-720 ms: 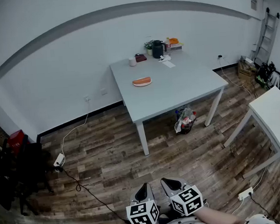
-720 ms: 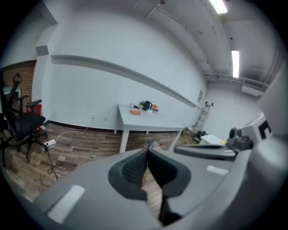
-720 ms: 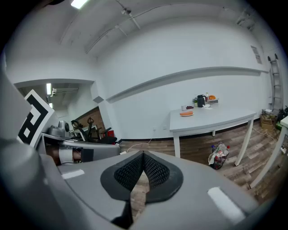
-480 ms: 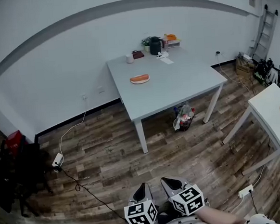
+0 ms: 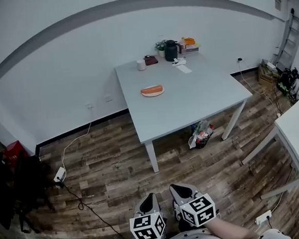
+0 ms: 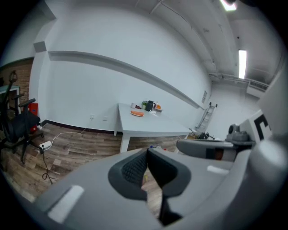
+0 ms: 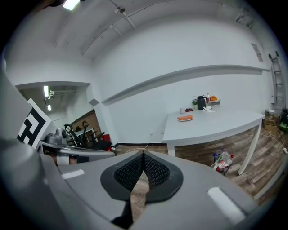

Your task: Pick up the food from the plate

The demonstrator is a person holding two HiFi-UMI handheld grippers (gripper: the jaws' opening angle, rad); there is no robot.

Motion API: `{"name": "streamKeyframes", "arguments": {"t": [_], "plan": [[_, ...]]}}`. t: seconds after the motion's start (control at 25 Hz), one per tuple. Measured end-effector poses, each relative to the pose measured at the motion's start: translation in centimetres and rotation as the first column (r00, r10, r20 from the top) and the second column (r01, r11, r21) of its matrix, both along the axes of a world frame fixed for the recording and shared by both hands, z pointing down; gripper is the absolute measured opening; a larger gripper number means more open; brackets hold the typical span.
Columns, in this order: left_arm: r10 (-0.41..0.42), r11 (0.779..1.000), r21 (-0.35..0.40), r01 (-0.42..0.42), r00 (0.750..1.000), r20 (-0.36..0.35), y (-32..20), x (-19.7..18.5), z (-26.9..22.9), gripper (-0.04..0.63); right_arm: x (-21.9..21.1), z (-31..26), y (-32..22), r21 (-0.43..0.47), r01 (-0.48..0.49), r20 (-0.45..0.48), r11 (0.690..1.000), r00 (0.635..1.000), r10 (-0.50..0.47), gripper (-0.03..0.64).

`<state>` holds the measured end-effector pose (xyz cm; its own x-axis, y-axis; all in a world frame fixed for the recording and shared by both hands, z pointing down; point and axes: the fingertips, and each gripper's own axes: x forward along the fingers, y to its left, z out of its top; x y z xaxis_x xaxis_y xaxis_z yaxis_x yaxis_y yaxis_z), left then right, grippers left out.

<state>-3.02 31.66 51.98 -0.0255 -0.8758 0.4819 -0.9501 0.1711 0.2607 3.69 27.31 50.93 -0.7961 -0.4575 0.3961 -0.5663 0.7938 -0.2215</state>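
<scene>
Change: the head view has shifted since half a second ago. The large grey square counter (image 5: 189, 103) now sits a touch lower and further right, and the small white counter (image 5: 297, 130) has slid toward the right edge.
Claws then and now: both were low by the person's body, and they are there now, a little lower in frame.
Count: two claws, two counters, one round white plate (image 5: 153, 95), one orange strip of food (image 5: 152, 89), one black kettle (image 5: 171, 51), one white cup (image 5: 141, 65).
Food: it lies along the plate, on the left half of the grey counter, nearer the wall side. The kettle and cup stand apart from it at the back edge.
Left claw (image 6: 146, 157): clenched, its tips pressed together with nothing between them.
Right claw (image 7: 143, 156): clenched too, ribbed pads meeting at the tip, empty.
Gap: the food is well apart from both claws, across a stretch of wooden plank floor (image 5: 118, 186). In each gripper view it shows far ahead, above the closed tips.
</scene>
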Motion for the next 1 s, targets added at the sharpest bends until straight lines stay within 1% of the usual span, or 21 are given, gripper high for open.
{"name": "streamKeyframes", "arguments": {"t": [0.2, 0.48, 0.8, 1.0], "plan": [[-0.01, 1.0, 0.014, 0.01, 1.0, 0.003, -8.4, -1.3, -1.3, 0.008, -1.4, -1.4, -8.7, 0.028, 0.015, -0.001, 0.999, 1.0, -0.015, -0.002], [0.003, 1.0, 0.021, -0.003, 1.0, 0.0, -19.2, -2.5, -1.4, 0.008, -2.4, -2.1, -18.5, 0.057, 0.027, 0.007, 0.998, 1.0, -0.028, -0.002], [0.007, 1.0, -0.018, -0.007, 1.0, -0.01, -27.4, -4.5, -0.5, 0.008, -3.6, -1.3, -26.6, 0.012, 0.003, 0.003, 1.0, 1.0, -0.003, -0.002], [0.014, 0.999, -0.037, -0.014, 1.0, -0.004, -33.4, -7.1, 0.3, 0.008, -4.7, -0.4, -32.3, -0.009, -0.026, -0.01, 1.0, 1.0, 0.026, -0.002]]}}
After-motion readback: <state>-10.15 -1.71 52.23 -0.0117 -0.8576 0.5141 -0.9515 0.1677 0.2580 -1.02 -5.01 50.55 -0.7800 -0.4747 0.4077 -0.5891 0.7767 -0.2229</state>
